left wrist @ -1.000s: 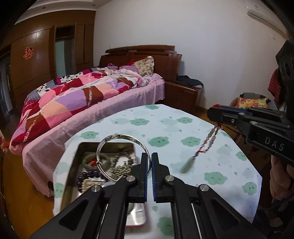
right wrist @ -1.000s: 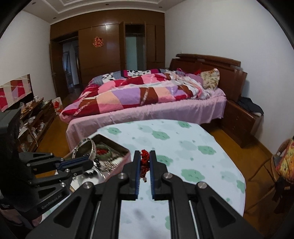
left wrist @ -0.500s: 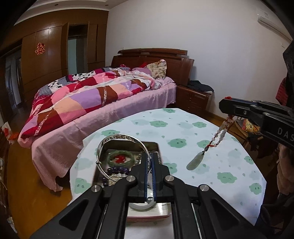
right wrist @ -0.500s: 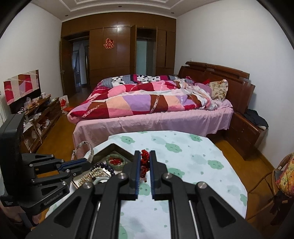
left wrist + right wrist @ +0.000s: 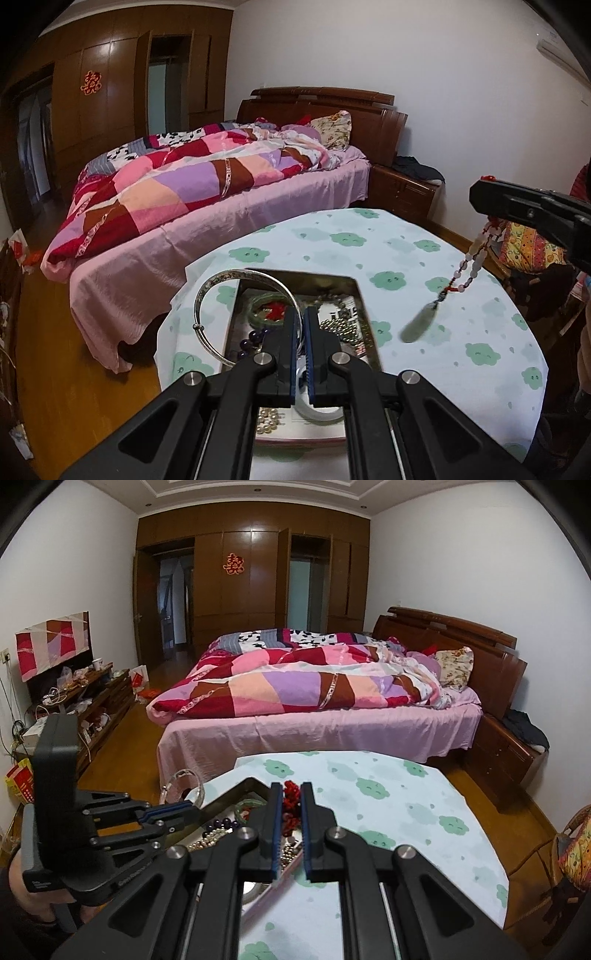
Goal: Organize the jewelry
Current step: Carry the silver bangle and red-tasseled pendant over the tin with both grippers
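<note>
My left gripper (image 5: 303, 314) is shut on a silver bangle (image 5: 221, 280), held above an open metal jewelry tin (image 5: 352, 295). The tin holds a green jade bangle (image 5: 255, 310), purple beads (image 5: 251, 338) and gold beads (image 5: 338, 326). My right gripper (image 5: 290, 794) is shut on the red knot (image 5: 290, 795) of a beaded necklace. In the left wrist view the right gripper (image 5: 517, 210) is at the right, and the necklace (image 5: 469, 269) hangs from it with a green pendant (image 5: 419, 325) above the tablecloth. The left gripper (image 5: 166, 812) and bangle (image 5: 183, 788) show in the right wrist view.
A round table with a green cloud-print cloth (image 5: 424, 266) carries the tin. A bed with a patchwork quilt (image 5: 295, 686) stands behind it. A nightstand (image 5: 402, 192) is at the back right, a low cabinet (image 5: 85, 698) at the left, a chair (image 5: 569, 845) at the right.
Both grippers have risen and pulled back from the table. The bangle and the hanging necklace rose with them, and the pendant swings further to the right of the tin.
</note>
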